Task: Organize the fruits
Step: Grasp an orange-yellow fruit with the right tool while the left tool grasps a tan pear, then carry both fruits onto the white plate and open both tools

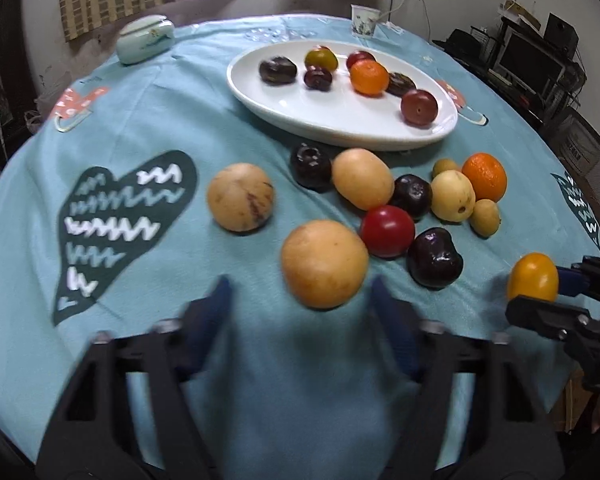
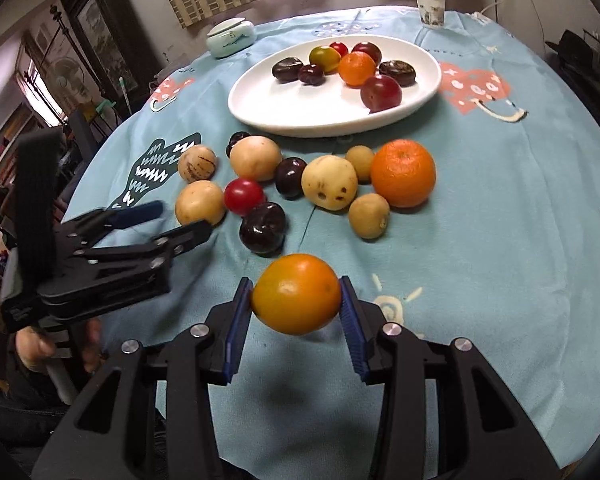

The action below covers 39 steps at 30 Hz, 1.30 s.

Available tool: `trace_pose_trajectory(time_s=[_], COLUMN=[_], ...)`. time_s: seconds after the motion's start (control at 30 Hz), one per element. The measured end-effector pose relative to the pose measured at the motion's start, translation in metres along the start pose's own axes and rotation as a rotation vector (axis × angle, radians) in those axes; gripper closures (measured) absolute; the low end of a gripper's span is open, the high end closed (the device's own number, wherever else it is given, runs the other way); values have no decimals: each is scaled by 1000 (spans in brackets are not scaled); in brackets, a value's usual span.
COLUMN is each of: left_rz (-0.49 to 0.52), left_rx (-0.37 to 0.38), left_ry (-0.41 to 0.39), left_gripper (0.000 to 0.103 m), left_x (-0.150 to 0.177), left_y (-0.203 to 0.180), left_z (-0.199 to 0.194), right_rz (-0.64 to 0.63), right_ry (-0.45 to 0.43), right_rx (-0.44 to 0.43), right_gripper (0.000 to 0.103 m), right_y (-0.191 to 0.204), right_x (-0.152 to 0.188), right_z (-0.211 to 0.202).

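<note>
My right gripper (image 2: pixel 296 300) clamps the yellow-orange fruit (image 2: pixel 296 294) at lower centre, bound for the plate (image 2: pixel 260 114); my left gripper (image 1: pixel 300 292) brackets a tan fruit (image 1: pixel 324 264), unpinched.

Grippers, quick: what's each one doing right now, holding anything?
Left gripper: open, straddling the tan round fruit, pads not touching it.
Right gripper: closed on the yellow-orange fruit.

Dim indoor light, window glow at top; fisheye-bent edges, motion-blurred left fingers (image 1: pixel 216 312)
</note>
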<state>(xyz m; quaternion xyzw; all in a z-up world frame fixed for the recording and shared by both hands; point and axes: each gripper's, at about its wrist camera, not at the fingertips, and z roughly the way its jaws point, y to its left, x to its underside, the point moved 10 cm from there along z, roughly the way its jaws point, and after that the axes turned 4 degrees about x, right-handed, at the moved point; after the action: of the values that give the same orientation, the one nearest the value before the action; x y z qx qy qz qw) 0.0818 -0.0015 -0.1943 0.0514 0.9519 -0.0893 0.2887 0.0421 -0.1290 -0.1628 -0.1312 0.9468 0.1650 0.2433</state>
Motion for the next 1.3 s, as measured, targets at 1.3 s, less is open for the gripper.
trace_pose_trajectory(time_s=[1.3], left_rz=[57], left_rx=[-1], left_ry=[-83], left_gripper=[59], left_x=[-153], left_y=[15], left_z=[-7], right_rz=[-105], right_ry=[-89], right_rx=[43], right_gripper=[59], right_y=[-4], right_x=[-157], right_z=[19])
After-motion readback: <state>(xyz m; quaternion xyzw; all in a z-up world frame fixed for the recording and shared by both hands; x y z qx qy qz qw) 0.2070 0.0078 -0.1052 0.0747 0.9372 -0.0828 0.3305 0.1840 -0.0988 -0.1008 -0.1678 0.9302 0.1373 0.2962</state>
